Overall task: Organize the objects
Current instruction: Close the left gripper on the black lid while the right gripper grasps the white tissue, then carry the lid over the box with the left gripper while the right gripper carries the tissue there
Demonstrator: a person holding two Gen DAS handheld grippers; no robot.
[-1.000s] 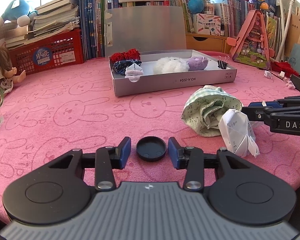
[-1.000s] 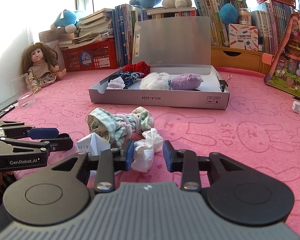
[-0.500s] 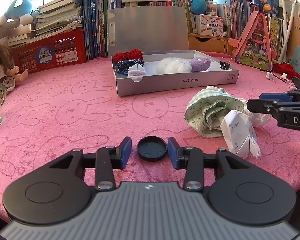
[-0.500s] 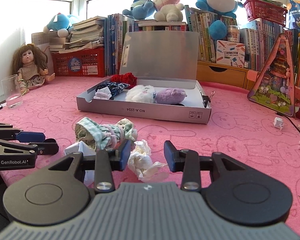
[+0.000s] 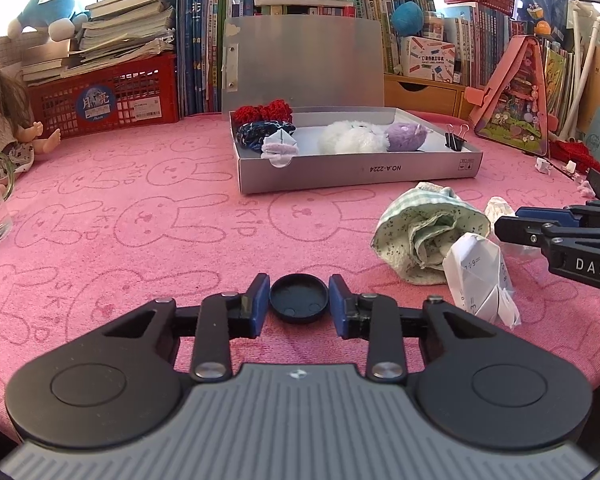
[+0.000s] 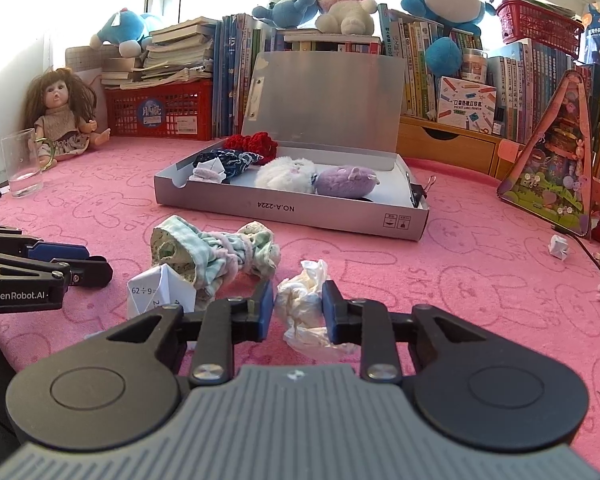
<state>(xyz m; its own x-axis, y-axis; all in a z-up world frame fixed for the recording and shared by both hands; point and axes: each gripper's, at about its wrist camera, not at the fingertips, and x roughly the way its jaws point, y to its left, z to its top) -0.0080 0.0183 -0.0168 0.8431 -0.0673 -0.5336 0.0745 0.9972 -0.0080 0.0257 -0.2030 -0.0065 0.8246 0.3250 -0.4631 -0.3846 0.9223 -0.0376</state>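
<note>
Meanwhile, from the left wrist view little has changed over the last second: the left gripper [image 5: 299,300] stays closed on the black cap [image 5: 299,298], the box [image 5: 356,168] at 12 o'clock. From the right wrist view, the right gripper [image 6: 299,312] has lifted, clenched on the tissue [image 6: 304,304]; a carry to the box [image 6: 292,210] at 12 o'clock looks next.

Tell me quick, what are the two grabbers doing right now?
Left gripper: shut on the round black plastic cap.
Right gripper: shut on the crumpled white tissue wad.
</note>
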